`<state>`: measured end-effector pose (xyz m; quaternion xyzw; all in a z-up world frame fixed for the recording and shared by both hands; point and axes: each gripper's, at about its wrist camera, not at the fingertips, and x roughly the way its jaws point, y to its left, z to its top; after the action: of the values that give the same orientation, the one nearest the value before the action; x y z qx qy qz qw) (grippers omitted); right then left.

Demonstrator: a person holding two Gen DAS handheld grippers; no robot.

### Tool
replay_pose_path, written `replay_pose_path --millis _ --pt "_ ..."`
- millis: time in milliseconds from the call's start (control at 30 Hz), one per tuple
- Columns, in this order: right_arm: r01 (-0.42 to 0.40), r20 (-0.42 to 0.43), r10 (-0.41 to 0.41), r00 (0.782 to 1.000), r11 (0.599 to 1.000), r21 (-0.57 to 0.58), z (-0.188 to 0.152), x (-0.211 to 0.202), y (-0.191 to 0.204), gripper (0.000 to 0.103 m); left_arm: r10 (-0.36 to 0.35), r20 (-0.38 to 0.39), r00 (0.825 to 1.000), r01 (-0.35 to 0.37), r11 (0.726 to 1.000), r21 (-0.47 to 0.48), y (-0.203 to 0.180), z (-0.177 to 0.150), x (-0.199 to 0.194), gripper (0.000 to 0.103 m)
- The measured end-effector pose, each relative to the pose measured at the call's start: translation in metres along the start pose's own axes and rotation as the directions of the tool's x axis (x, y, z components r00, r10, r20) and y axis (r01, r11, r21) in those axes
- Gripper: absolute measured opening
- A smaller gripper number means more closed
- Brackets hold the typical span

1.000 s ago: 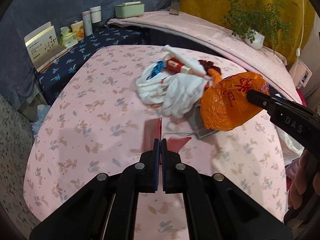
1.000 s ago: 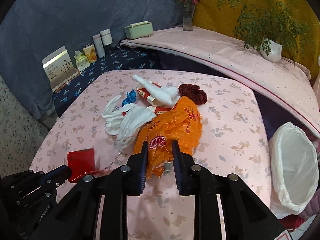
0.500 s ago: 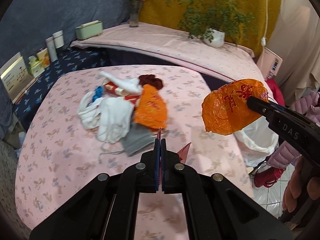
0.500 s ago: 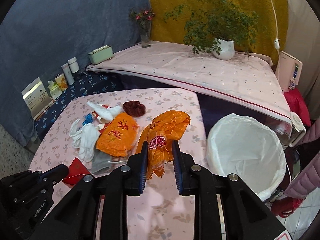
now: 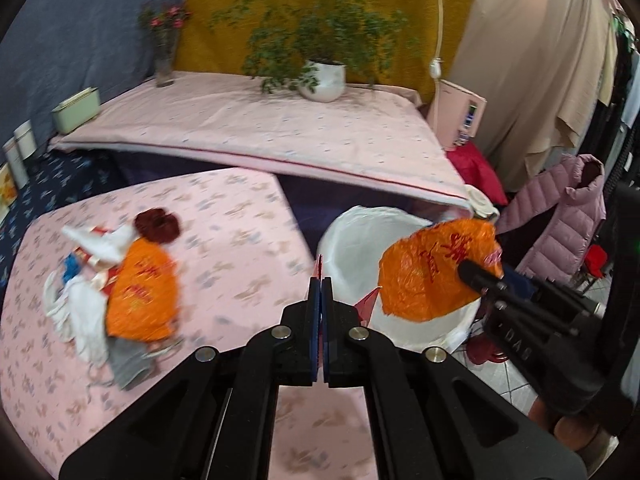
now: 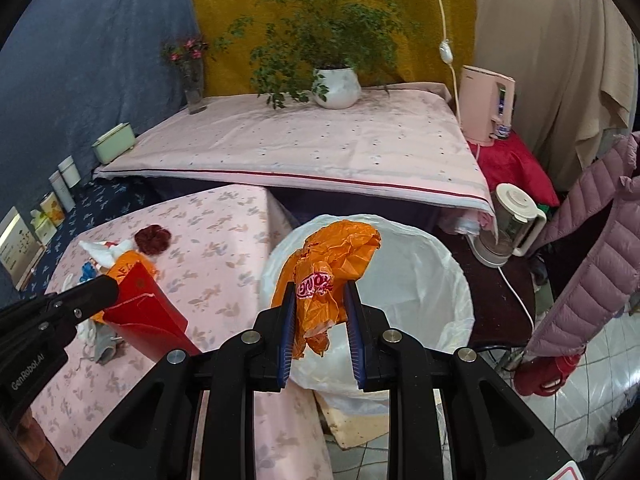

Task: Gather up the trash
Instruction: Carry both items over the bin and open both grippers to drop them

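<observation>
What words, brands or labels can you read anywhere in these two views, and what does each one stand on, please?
"GenRobot.AI": on the left gripper body, right wrist view.
"DAS": on the right gripper body, left wrist view.
Red characters on the held orange bag: not legible.
Pink-and-white logo on that bag, right wrist view: too crumpled to read.
Print on the orange bag on the table: blurred.

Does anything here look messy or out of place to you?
Yes. A jumble of litter lies on the pink tablecloth: an orange bag, white rags and a dark red scrunchie. On the floor, a white kettle sits tucked under the edge of the other table, an odd spot for it.
</observation>
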<state>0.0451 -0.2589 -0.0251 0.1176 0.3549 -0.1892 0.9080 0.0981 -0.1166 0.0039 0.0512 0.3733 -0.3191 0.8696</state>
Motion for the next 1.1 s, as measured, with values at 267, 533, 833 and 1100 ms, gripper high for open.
replay_pose_path --millis 267,533,833,1100 --pt "0.061 -0.03 -0.059 0.998 0.996 0.066 -0.001 0.018 -0.045 0.022 -0.089 -0.012 0.996 0.089 0.995 0.05 -0.047 0.025 0.044 0.0" --pt "0.077 -0.047 -0.072 0.996 0.993 0.094 0.004 0.033 -0.06 0.027 -0.11 -0.06 0.992 0.113 0.992 0.054 -0.065 0.04 0.08 0.013" --pt "0.081 -0.04 -0.078 0.996 0.994 0.078 0.009 0.035 -0.052 0.04 -0.039 -0.021 0.999 0.04 0.999 0.032 -0.048 0.044 0.076 0.051" --pt "0.065 -0.034 -0.063 0.997 0.997 0.049 0.013 0.032 -0.033 0.041 0.015 -0.009 1.0 -0.016 0.999 -0.031 -0.015 0.038 0.063 0.052"
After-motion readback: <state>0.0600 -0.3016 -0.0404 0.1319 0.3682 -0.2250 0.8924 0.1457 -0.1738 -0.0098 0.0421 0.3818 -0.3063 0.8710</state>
